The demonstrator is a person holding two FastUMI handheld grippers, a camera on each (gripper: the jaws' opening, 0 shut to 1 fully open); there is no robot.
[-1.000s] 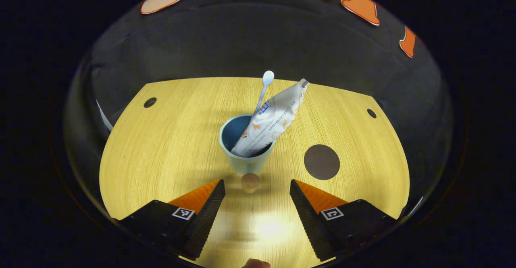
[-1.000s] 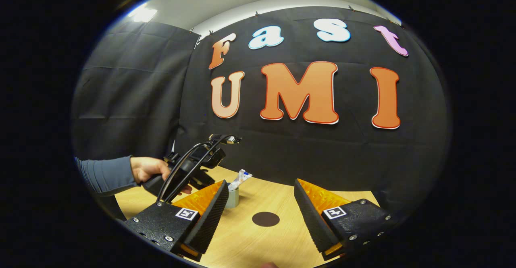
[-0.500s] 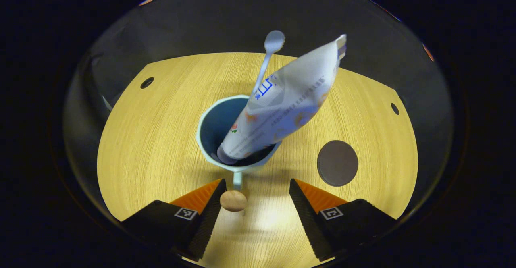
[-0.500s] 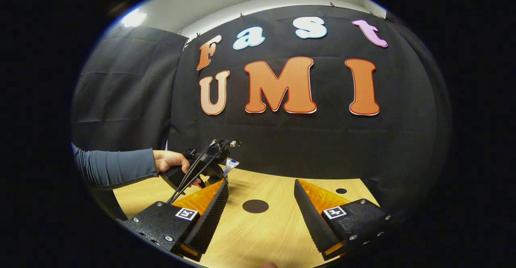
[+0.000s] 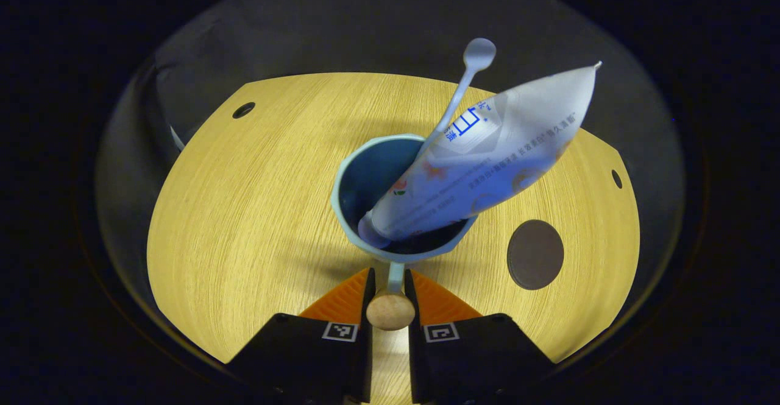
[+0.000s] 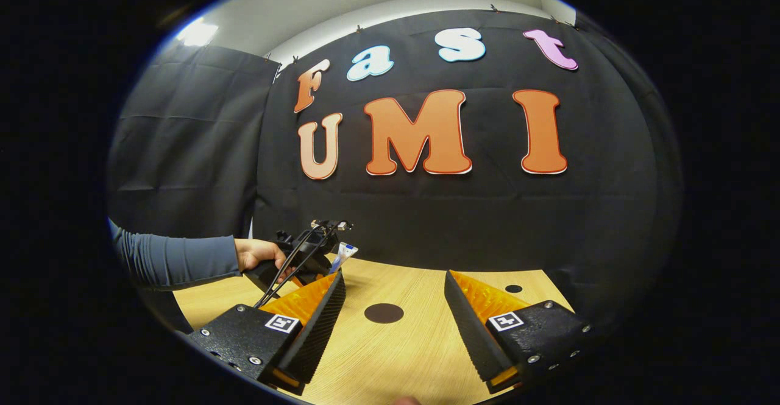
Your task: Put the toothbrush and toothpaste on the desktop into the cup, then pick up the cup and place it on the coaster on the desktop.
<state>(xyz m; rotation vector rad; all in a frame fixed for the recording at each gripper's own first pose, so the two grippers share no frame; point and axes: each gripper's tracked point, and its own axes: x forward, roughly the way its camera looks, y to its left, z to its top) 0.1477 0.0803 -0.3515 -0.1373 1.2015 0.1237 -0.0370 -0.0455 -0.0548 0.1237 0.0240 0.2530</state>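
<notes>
- Cup (image 5: 402, 210): on surface (image 5: 244, 222), toothbrush (image 5: 463, 88) and toothpaste (image 5: 481, 161) inside; handle (image 5: 393, 298) at 6 o'clock, pinched by left hand-held gripper (image 5: 390, 298).
- Coaster (image 5: 535, 254): 3 o'clock of cup, near.
- Right hand-held gripper (image 6: 395, 307): wide, empty, farther off.

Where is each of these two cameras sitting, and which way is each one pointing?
Left gripper view: rides on the left gripper, looking down at the cup holding toothbrush and toothpaste; its fingers close on the cup's handle.
Right gripper view: rides on the right gripper, held open, facing the booth wall; a hand and sleeve appear at left.
Shared: the desktop and coaster.
</notes>
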